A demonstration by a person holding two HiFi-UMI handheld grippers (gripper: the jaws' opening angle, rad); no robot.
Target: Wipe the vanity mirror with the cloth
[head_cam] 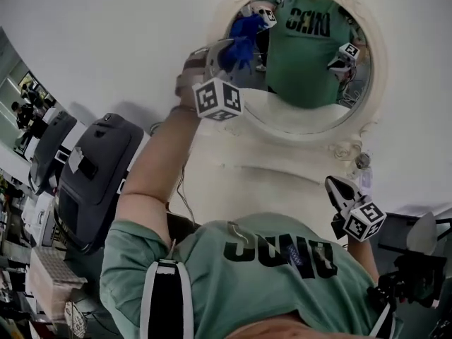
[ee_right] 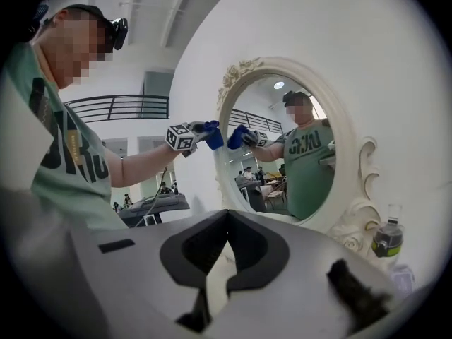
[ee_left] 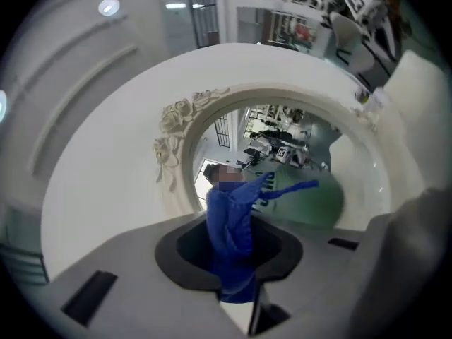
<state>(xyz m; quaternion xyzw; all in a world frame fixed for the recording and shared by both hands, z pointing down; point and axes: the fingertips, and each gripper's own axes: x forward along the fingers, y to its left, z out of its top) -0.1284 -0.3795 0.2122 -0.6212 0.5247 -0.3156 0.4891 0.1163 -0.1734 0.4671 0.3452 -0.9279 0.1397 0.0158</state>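
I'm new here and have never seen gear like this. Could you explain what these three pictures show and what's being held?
There's no robot: a person holds a hand-held gripper in each hand. One picture comes from a head camera looking down; the others from cameras riding on each one. The left hand-held gripper clamps a blue cloth, raised to the oval vanity mirror. The right hand-held gripper hangs low, jaws together, empty. A small bottle stands by the mirror's foot.

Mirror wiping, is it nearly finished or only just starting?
Done: the cloth is clamped in the left gripper. In hand: it is up at the left edge of the mirror, touching or nearly. Left: the wiping itself; no wiped patch shows, so how much remains is unclear. The right gripper hangs low, shut and empty.
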